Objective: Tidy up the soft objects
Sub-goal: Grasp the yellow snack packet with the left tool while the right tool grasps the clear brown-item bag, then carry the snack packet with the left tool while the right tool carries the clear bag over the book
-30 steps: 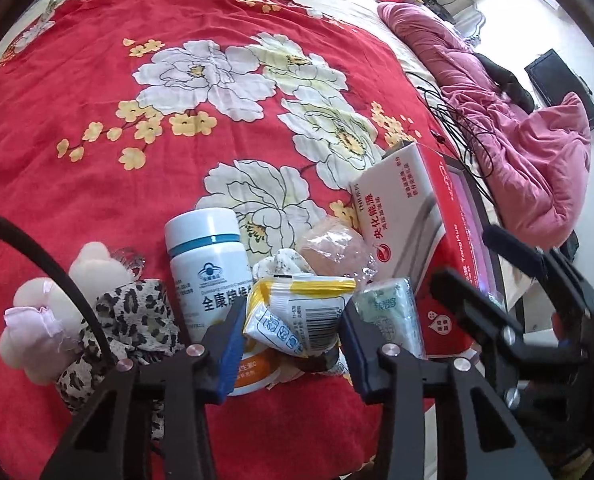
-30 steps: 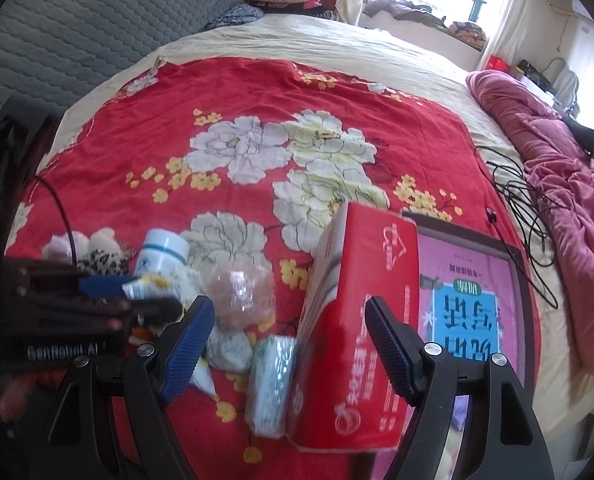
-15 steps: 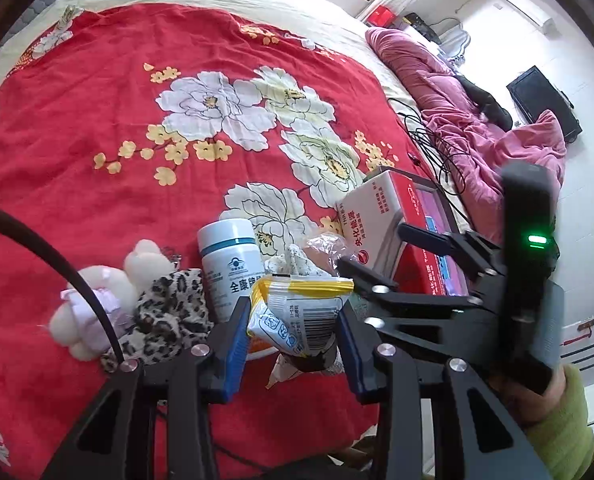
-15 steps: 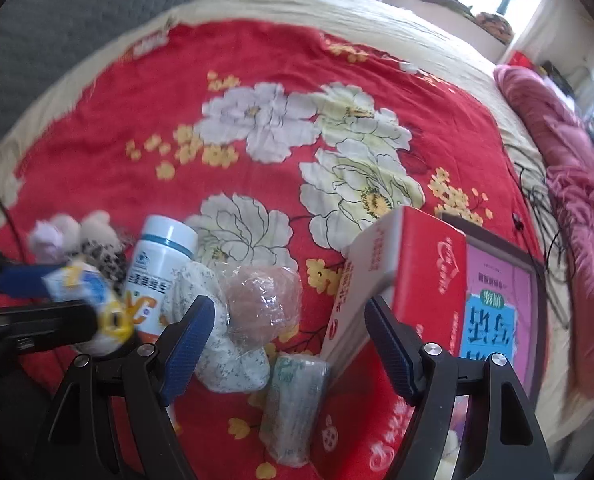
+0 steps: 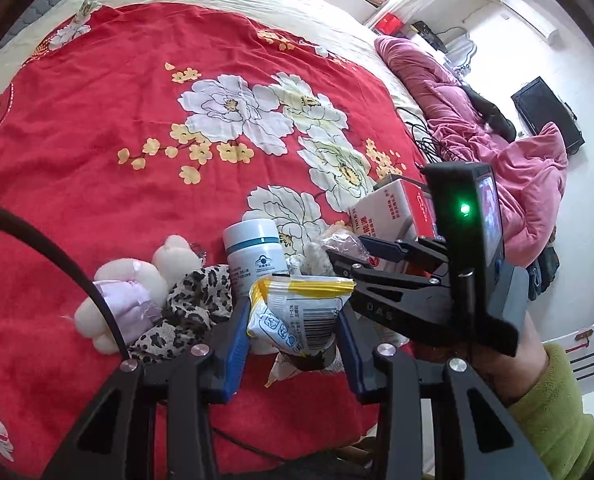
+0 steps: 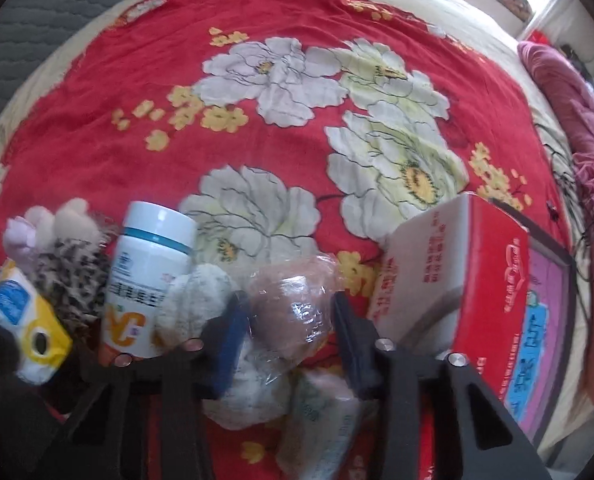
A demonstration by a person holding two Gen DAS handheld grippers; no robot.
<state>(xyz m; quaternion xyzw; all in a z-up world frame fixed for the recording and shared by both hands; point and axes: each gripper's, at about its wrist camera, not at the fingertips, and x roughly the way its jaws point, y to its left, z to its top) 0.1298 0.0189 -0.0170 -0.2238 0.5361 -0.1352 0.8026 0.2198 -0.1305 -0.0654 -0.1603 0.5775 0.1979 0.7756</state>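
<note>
My left gripper clamps a yellow-and-white crinkly snack packet; my right gripper, jaws just closing, brackets a clear-wrapped pinkish bun, contact unclear.

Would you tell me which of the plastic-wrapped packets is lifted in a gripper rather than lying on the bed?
The yellow-and-white snack packet, clamped in the left gripper; the pinkish packet and pale green packet lie on the blanket.

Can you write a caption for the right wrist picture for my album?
Right tool closing around a clear-wrapped pink bundle, between the white bottle and red box.
</note>
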